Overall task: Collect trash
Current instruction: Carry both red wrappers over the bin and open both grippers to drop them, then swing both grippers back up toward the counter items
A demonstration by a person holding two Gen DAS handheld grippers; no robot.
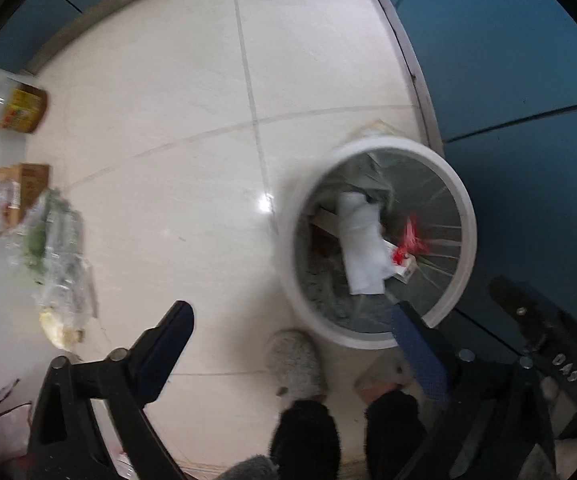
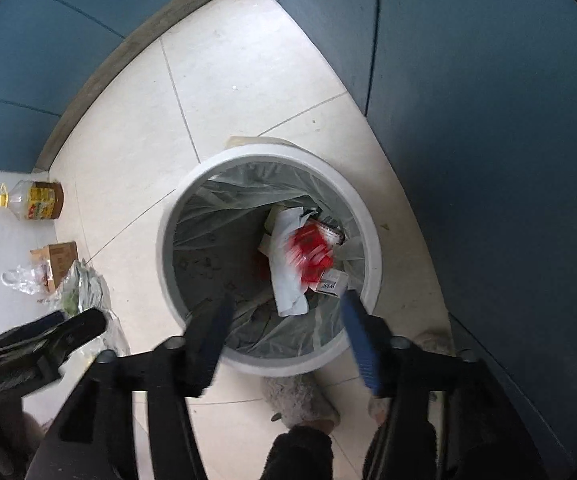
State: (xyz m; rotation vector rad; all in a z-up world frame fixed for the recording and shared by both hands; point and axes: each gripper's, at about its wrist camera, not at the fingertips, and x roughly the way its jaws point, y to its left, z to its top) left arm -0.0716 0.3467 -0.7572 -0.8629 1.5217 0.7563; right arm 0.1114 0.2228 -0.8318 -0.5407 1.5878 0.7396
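Observation:
A round white trash bin (image 1: 464,216) (image 2: 372,240) with a clear liner stands on the tiled floor by a blue wall. Inside lie white paper (image 1: 358,240) (image 2: 288,280), a small white box (image 2: 332,282) and a blurred red wrapper (image 1: 410,236) (image 2: 312,256). My right gripper (image 2: 288,300) is open and empty, right above the bin's near rim. My left gripper (image 1: 292,312) is open and empty, left of the bin above the floor. The right gripper's body (image 1: 544,340) shows at the right of the left wrist view.
At the left on the floor lie a yellow oil bottle (image 1: 16,106) (image 2: 36,200), a brown carton (image 1: 28,184) (image 2: 58,258) and crumpled clear plastic bags with greens (image 1: 52,248) (image 2: 80,292). The person's grey slippers (image 1: 296,364) (image 2: 300,400) stand just before the bin.

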